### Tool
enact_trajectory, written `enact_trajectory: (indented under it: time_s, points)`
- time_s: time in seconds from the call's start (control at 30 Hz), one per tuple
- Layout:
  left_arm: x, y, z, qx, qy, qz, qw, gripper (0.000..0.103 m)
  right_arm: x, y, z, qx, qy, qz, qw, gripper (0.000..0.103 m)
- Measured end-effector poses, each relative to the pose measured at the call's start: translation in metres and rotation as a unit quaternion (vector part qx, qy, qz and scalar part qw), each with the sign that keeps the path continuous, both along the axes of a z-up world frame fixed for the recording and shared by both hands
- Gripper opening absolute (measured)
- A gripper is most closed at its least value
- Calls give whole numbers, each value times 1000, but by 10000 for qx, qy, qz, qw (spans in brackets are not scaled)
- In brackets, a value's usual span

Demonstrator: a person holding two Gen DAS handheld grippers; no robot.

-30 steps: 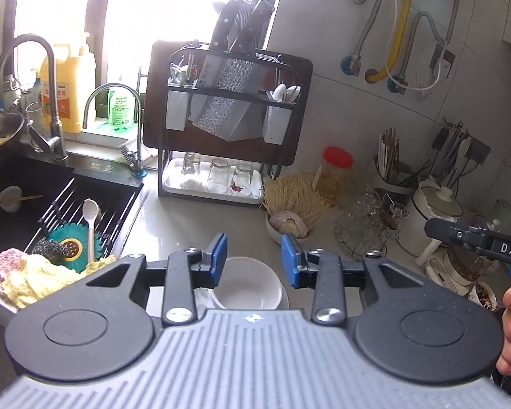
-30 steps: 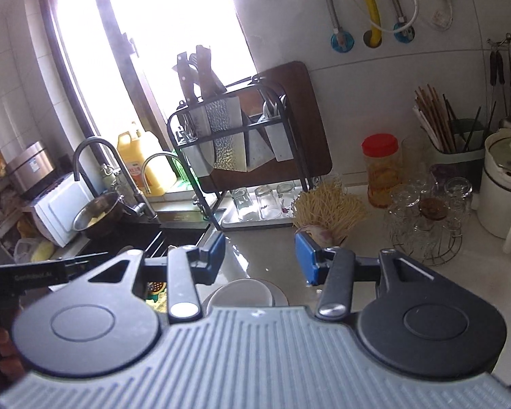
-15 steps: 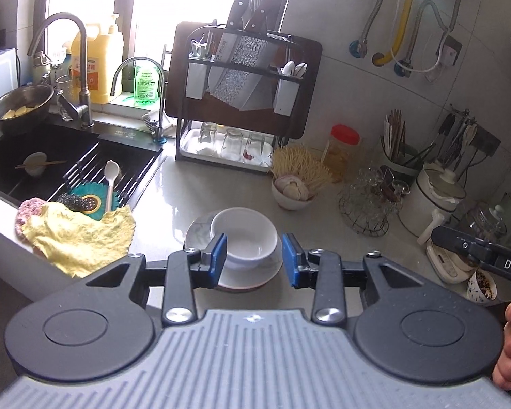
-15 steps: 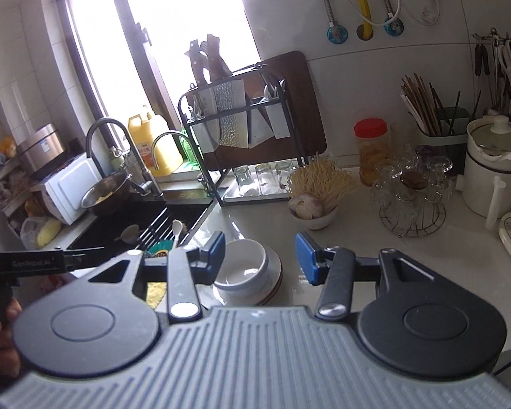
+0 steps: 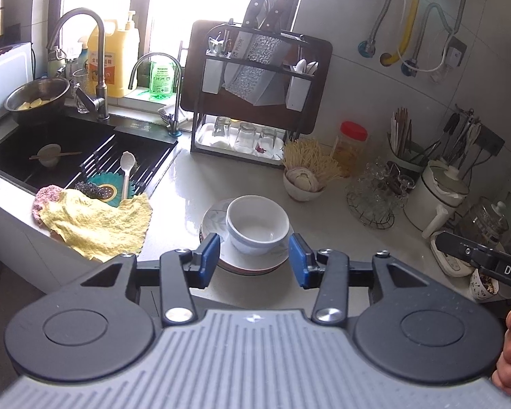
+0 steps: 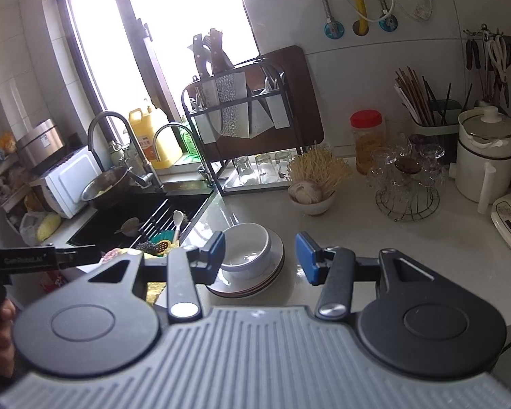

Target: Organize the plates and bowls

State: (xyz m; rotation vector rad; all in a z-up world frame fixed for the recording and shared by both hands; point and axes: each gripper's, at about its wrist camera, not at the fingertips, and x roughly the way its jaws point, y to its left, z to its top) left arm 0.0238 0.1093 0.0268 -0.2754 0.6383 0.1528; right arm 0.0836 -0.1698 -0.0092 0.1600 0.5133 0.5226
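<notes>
A white bowl (image 5: 257, 223) sits on a small stack of plates (image 5: 207, 220) on the pale counter, also seen as the bowl (image 6: 245, 247) and the plates (image 6: 274, 262) in the right wrist view. My left gripper (image 5: 253, 260) hovers just short of the stack, its jaws opening, blue pads apart and touching nothing. My right gripper (image 6: 260, 257) is open, its left pad in front of the bowl's edge, nothing gripped. Each gripper shows at the other view's edge.
A black sink (image 5: 68, 150) with a drying mat and spoon lies left, a yellow cloth (image 5: 95, 223) over its edge. A knife-and-glass rack (image 5: 252, 102) stands behind. A garlic bowl (image 5: 303, 184), a glass stand (image 5: 374, 194) and a kettle (image 5: 439, 194) crowd the right.
Both grippers have drawn back from the counter, so the bowl and plates show whole. The left jaws have spread wider. The right jaws are unchanged.
</notes>
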Motion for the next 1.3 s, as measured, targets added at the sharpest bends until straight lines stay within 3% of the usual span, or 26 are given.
enact_trajectory:
  time_s: [0.07, 0.53, 0.6, 0.7, 1.3]
  points:
    - [-1, 2, 0, 106, 50, -24, 9999, 64, -3, 4, -2, 18, 43, -23, 10000, 50]
    - [6, 31, -17, 69, 182, -248, 9995, 79, -14, 34, -13, -122, 213, -214, 9995, 51]
    - [8, 32, -17, 78, 180, -280, 9994, 86, -12, 37, -13, -113, 210, -213, 9995, 73]
    - [9, 33, -16, 163, 155, -309, 9993, 93, -10, 41, -13, -183, 159, -286, 9993, 86]
    - [13, 36, -21, 357, 370, -379, 9980, 100, -15, 55, -9, -421, 117, -495, 9978, 89]
